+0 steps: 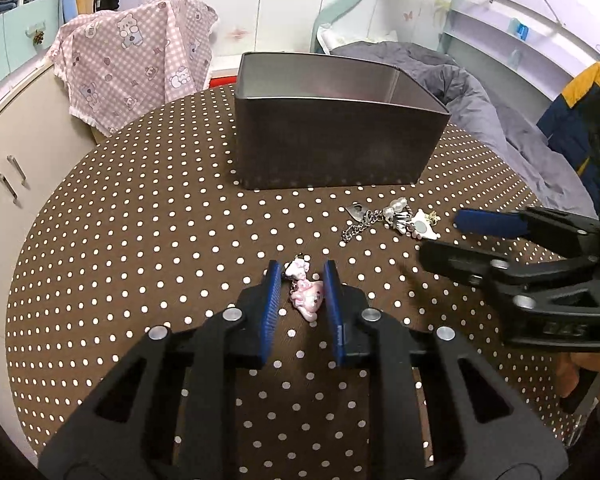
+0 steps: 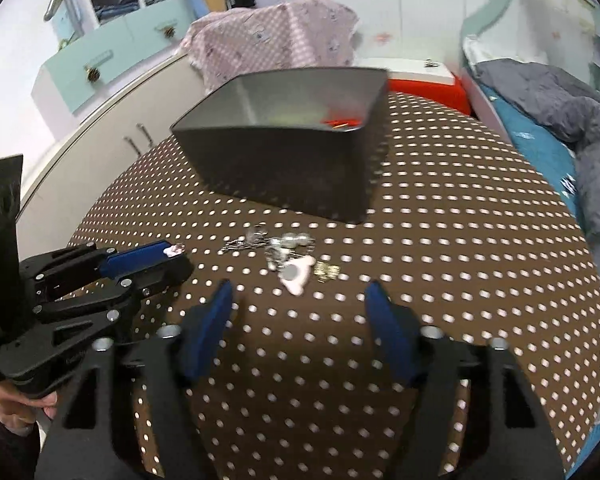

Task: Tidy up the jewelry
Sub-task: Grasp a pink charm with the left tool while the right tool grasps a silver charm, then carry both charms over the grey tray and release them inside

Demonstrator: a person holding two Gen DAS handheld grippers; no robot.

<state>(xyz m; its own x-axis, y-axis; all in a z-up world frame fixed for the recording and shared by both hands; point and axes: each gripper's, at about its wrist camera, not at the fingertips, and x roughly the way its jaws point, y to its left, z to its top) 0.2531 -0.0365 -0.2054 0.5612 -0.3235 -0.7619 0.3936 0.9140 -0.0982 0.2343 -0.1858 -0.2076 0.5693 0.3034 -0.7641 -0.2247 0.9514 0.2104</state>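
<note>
Two pieces of jewelry lie on the polka-dot counter (image 1: 140, 240) in front of a dark metal tin (image 1: 332, 140), which stands open in the upper middle of both views.

The left claw (image 1: 302, 300) is narrowed around a pink charm (image 1: 308, 298) low in the middle of the left wrist view. The charm sits between the blue pads (image 1: 274, 300), but a little gap shows on each side, so whether they press on it cannot be told.

The right claw (image 2: 300, 320) is spread and holds nothing. Just above its tips, in the middle of the right wrist view, lies the pearl-and-chain charm bracelet (image 2: 288, 256), with its white pendant nearest the claw.

The step in hand looks like the pickup of both pieces. Next, the left claw likely needs a firm pinch before lifting toward the tin. The right claw should reach forward to straddle the bracelet and take its bulky pendant, since the thin chain could slip.
</note>
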